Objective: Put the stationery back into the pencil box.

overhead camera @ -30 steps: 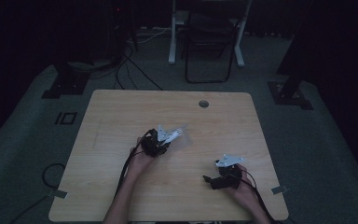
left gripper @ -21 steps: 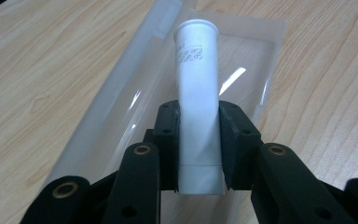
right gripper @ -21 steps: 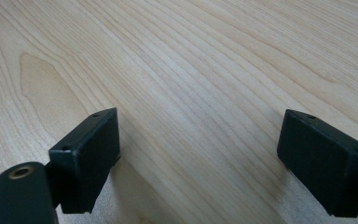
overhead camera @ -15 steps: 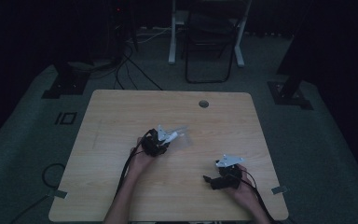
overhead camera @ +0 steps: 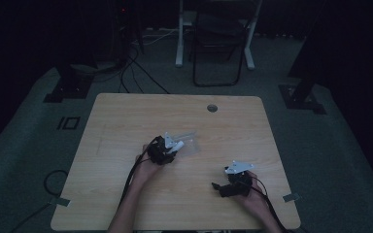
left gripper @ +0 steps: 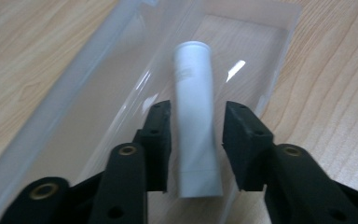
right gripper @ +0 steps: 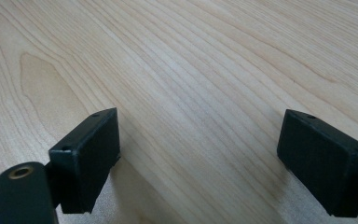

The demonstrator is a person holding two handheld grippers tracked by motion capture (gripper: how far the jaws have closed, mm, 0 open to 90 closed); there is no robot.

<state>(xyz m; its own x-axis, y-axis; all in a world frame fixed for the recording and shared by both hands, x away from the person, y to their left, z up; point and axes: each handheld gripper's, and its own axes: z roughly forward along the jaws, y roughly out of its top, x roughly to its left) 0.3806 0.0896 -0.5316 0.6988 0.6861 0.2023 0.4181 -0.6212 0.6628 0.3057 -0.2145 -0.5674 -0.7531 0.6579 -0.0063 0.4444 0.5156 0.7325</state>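
Near the middle of the left gripper view, a white tube lies inside a clear plastic bag between the left gripper's parted, not-yet-closed jaws, seemingly lined up for pinching, while the right gripper rests wide open over bare table.

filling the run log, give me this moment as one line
left gripper: jaws around white plastic tube, gaps showing | tube: in clear plastic bag | right gripper: open over wooden table
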